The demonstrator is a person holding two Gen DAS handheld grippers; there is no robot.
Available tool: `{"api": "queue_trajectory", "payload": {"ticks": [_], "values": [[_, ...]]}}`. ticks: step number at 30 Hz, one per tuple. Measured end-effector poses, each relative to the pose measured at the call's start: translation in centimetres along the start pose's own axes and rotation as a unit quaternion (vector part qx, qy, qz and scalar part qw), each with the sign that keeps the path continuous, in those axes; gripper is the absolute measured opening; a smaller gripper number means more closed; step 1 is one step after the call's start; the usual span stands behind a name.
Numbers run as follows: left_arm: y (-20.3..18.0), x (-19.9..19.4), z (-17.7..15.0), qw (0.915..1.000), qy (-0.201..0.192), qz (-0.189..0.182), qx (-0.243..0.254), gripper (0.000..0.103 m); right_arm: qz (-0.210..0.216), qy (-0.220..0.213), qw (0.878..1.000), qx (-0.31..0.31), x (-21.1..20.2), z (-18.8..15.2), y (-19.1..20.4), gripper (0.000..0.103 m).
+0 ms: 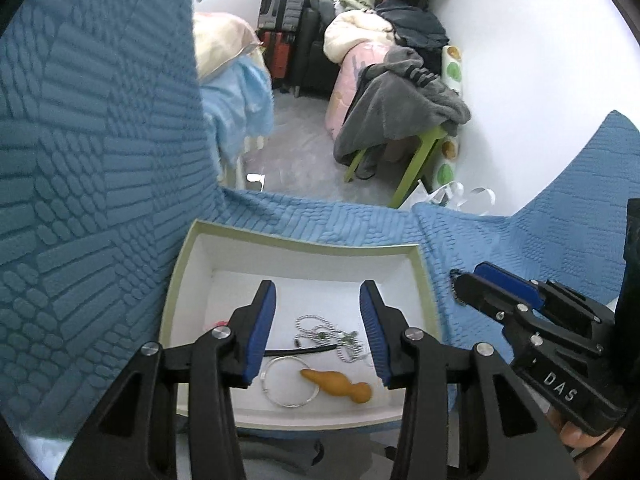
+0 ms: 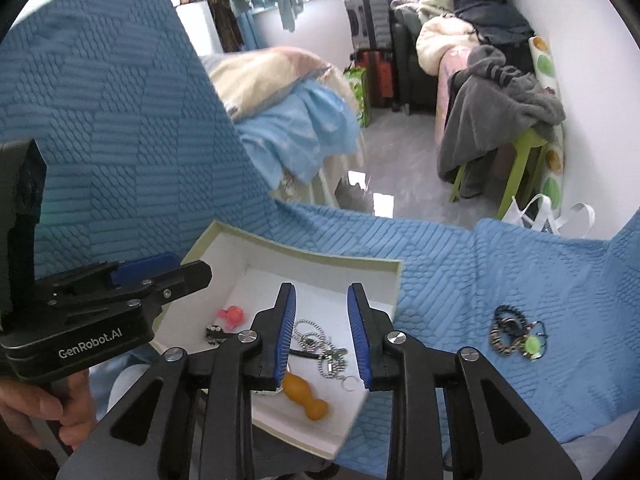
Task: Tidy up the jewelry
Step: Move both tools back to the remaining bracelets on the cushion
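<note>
An open white box with a green rim (image 1: 180,264) (image 2: 304,254) sits on a blue textured cover. In it lie a silver ball chain (image 1: 320,330) (image 2: 320,344), a silver hoop (image 1: 280,380), an orange gourd-shaped piece (image 1: 340,386) (image 2: 306,394), a pink charm (image 2: 232,316) and a small dark beaded piece (image 2: 216,332). My left gripper (image 1: 318,332) is open and empty over the box. My right gripper (image 2: 322,334) is open and empty over the chain. A pile of dark bracelets with a green bead (image 2: 516,336) lies on the cover to the box's right.
The blue cover (image 2: 440,280) drapes over the seat and a raised back on the left (image 1: 80,120). Beyond lie a bed with blue bedding (image 2: 304,128), suitcases (image 2: 368,28), a green stool under grey clothes (image 2: 516,152) and a white wall.
</note>
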State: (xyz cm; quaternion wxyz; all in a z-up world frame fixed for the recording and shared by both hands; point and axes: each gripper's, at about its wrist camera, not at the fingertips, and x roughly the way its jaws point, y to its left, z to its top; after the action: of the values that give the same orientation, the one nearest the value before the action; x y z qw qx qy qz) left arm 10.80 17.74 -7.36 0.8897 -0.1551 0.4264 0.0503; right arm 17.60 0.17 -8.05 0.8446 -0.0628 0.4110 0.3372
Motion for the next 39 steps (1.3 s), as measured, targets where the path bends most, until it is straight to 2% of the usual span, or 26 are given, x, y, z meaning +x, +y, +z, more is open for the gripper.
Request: {"api": "queue_trajectory", "payload": {"ticks": [10,17,22,30,39], "values": [[-7.0,0.2,0.1,0.9992,-0.018,-0.029,0.019,0.044,-0.025,-0.058,0.998,0.001,-5.4,-0.5,-6.4,0.025],[-12.1,2.8,-0.5,0.9970,-0.010,-0.072,0.025,0.044,-0.056,-0.071,0.996,0.005,-7.2,-2.3,-12.0,0.025],[-15.2,5.1,-1.4,0.9947,0.003,-0.099,0.027,0.044,-0.074,-0.067,0.995,0.031,-7.6,-4.6,-16.7,0.025],[-18.6,10.0,-1.5,0.9914,0.034,-0.117,0.048,0.044,-0.090,-0.052,0.993,0.060,-6.3,-7.6,-21.8,0.025],[-20.4,17.0,-3.0,0.9861,0.100,-0.114,0.069,0.042,-0.071,0.000,0.994,0.078,-0.8,-9.8,-25.5,0.025]]}}
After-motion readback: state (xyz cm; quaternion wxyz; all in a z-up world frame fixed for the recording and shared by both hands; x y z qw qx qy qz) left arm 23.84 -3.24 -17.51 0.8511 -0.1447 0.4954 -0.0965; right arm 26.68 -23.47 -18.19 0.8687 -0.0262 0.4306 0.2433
